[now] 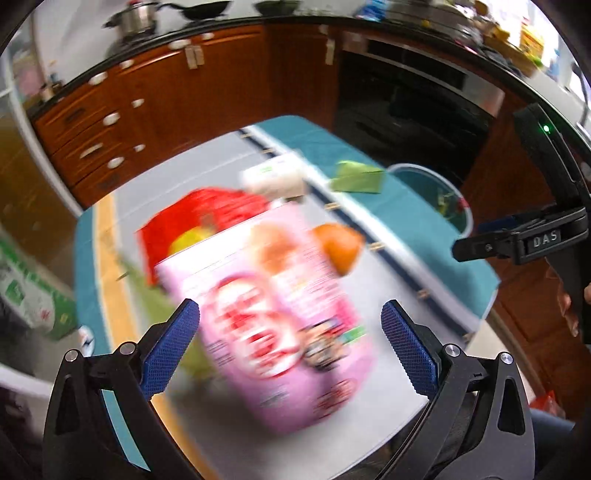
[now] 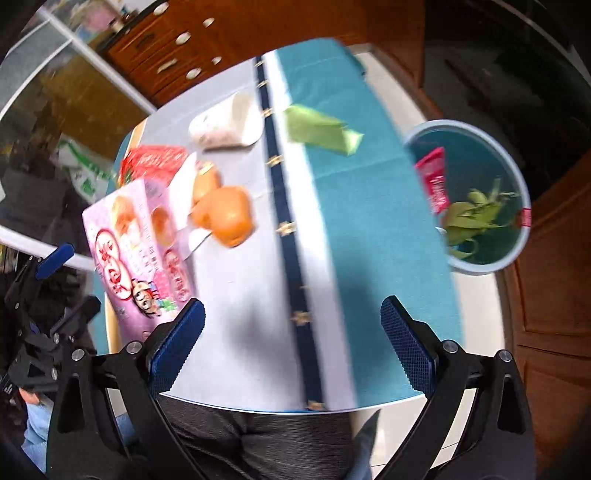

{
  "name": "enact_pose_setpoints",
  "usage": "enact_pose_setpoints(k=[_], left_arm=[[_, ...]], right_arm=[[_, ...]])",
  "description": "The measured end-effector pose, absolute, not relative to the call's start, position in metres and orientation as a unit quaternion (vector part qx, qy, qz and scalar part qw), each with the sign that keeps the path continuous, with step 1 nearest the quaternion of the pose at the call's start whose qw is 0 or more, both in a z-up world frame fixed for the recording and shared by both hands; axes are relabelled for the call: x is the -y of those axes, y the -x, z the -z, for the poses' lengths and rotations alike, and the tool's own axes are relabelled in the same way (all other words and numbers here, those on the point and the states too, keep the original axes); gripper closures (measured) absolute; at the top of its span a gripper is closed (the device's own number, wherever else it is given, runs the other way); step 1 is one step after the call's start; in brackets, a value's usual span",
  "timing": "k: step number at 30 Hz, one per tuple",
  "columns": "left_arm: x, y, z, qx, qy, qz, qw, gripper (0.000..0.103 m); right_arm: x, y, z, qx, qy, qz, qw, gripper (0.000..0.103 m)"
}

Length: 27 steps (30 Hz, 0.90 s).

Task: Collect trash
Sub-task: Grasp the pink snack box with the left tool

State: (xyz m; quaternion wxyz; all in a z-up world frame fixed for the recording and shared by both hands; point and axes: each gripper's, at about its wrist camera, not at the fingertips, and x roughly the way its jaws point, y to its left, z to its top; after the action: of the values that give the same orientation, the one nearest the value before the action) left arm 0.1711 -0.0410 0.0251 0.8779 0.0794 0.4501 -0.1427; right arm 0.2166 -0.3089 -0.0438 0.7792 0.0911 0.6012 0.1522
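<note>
Black left gripper (image 1: 290,339) frame, 2 blue textured pads (image 1: 170,350) (silver screws)

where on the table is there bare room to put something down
Free: the near grey cloth between the pink box and the navy stripe, and the teal strip below the green wrapper. Crowded: the left side around the box, orange pieces and white roll.

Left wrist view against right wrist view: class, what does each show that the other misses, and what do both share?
Only the left wrist view shows the stove with a steel pot and a pan. Only the right wrist view shows inside the blue bin: a red wrapper and green leaves. Both show the pink box, orange object, white roll and green packet.
</note>
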Motion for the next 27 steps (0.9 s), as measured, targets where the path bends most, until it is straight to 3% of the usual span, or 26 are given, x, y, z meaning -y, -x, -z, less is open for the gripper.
enact_pose_setpoints(k=[9,27], left_arm=[[-0.028,-0.16,0.021,-0.478,-0.013,0.144,0.866,0.004],[-0.023,-0.174,0.081,-0.497,0.095,0.229,0.831,0.004]], right_arm=[[0.225,-0.217,0.066,-0.629,-0.034,-0.188,0.753,0.01],[0.158,-0.235,0.077,-0.643,-0.052,-0.245,0.724,0.01]])
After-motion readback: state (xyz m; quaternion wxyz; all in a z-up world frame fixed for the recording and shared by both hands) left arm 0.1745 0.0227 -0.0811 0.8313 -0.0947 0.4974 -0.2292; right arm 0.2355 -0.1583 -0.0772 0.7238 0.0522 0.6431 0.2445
